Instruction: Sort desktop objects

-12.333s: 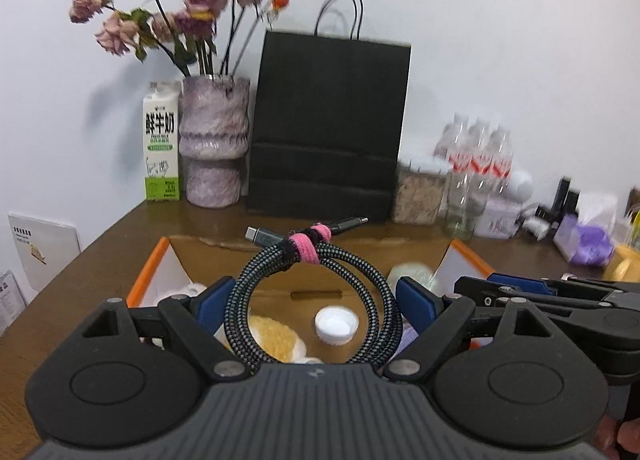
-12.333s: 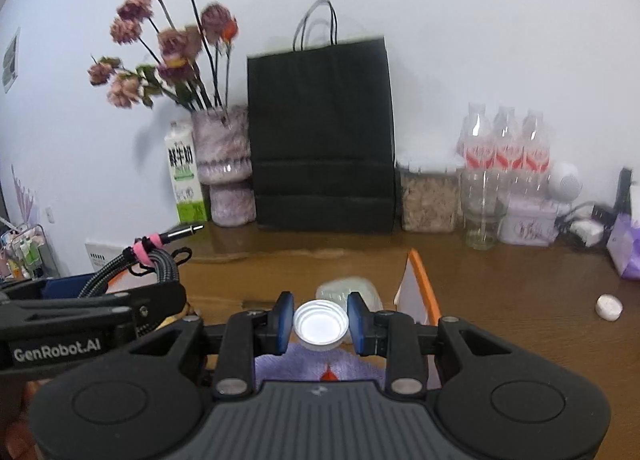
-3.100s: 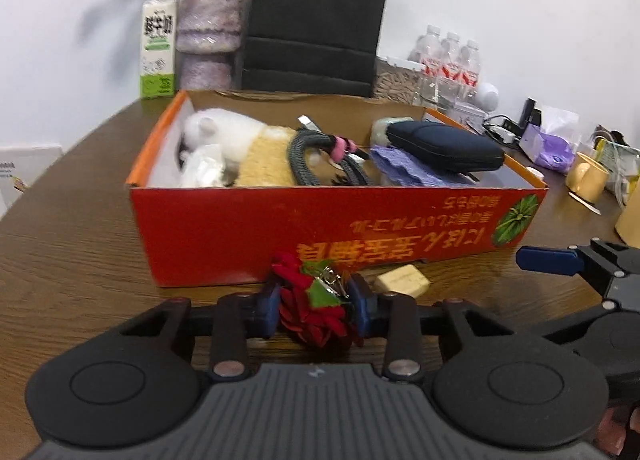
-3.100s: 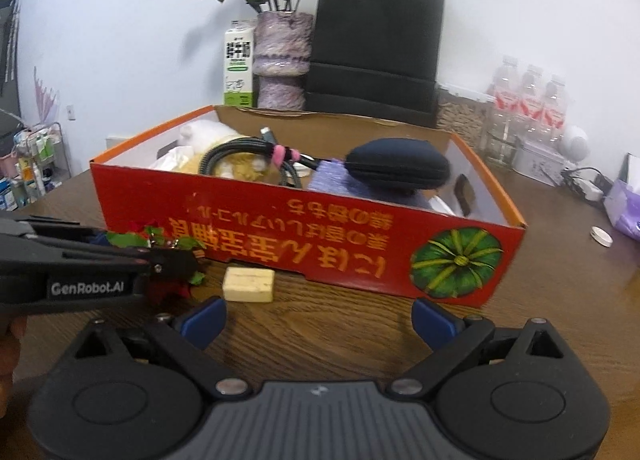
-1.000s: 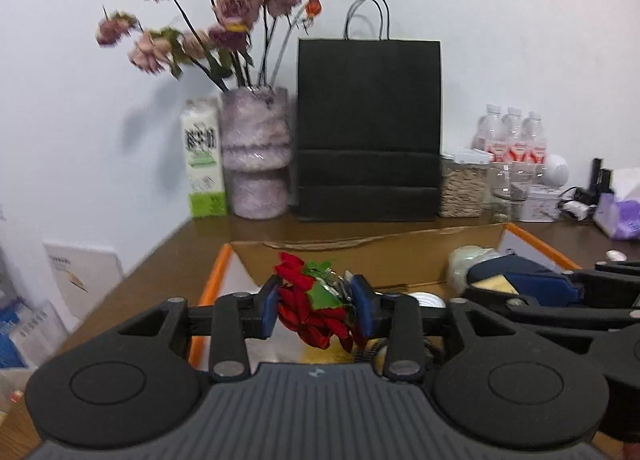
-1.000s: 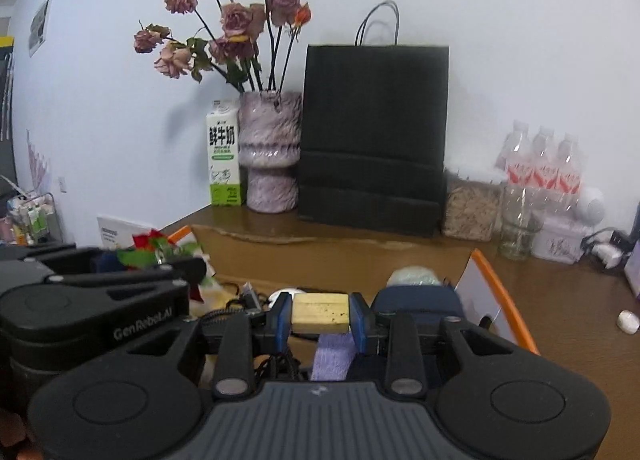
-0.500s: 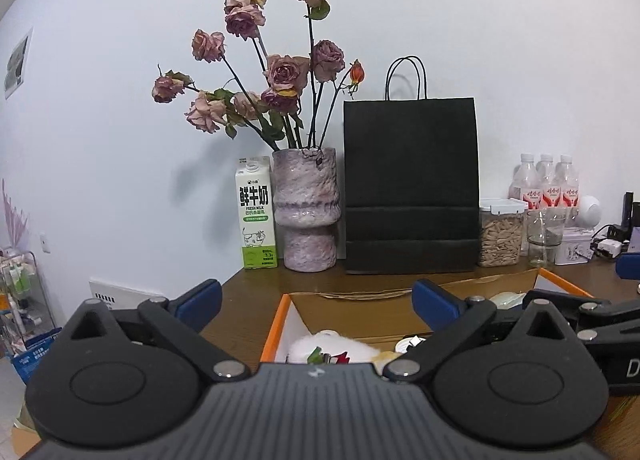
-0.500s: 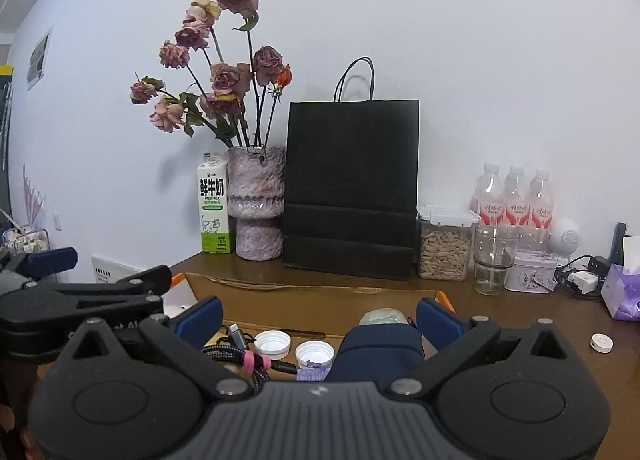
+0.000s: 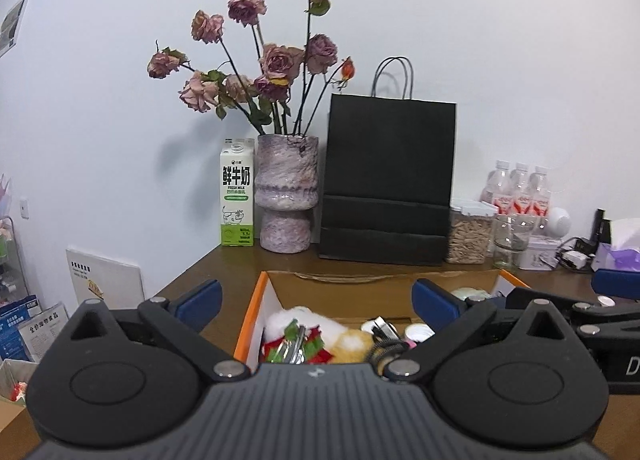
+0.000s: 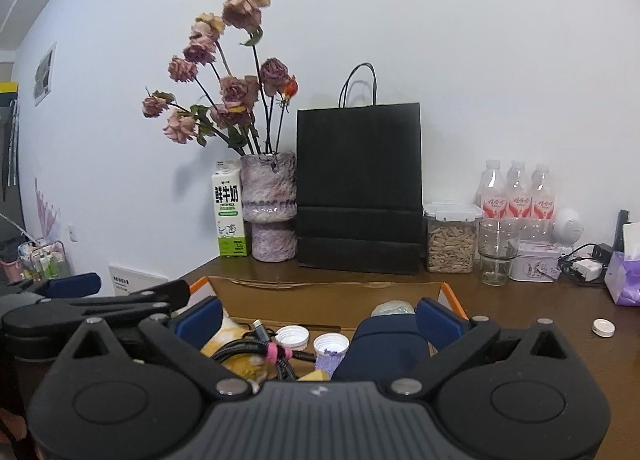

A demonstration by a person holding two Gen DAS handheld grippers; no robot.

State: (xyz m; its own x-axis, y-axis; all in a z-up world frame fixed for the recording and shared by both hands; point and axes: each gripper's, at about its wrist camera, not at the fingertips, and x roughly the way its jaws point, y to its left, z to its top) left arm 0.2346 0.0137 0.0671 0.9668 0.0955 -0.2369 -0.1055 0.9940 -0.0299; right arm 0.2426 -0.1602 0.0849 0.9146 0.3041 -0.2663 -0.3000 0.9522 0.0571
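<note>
The orange-rimmed cardboard box [image 9: 249, 324] lies just under both grippers. My left gripper [image 9: 316, 298] is open and empty above it. The red flower clip [image 9: 294, 344] rests in the box beside a white plush [image 9: 294, 315]. My right gripper [image 10: 319, 318] is also open and empty, over a dark blue case [image 10: 386, 348], a coiled cable with a pink tie [image 10: 256, 352], two white caps [image 10: 293, 336] and a yellow block [image 10: 314, 376]. The gripper bodies hide the box's near part.
Along the wall stand a milk carton [image 9: 237, 191], a vase of dried roses [image 9: 286, 191], a black paper bag [image 9: 386, 179], a seed jar [image 10: 451, 238], water bottles [image 10: 516, 195] and a glass [image 10: 496, 256]. A loose white cap [image 10: 603, 327] lies on the table at right.
Both grippers have opened: the left let go of the red flower clip and the right let go of the yellow block, both now in the box. Both hands have risen and drawn back.
</note>
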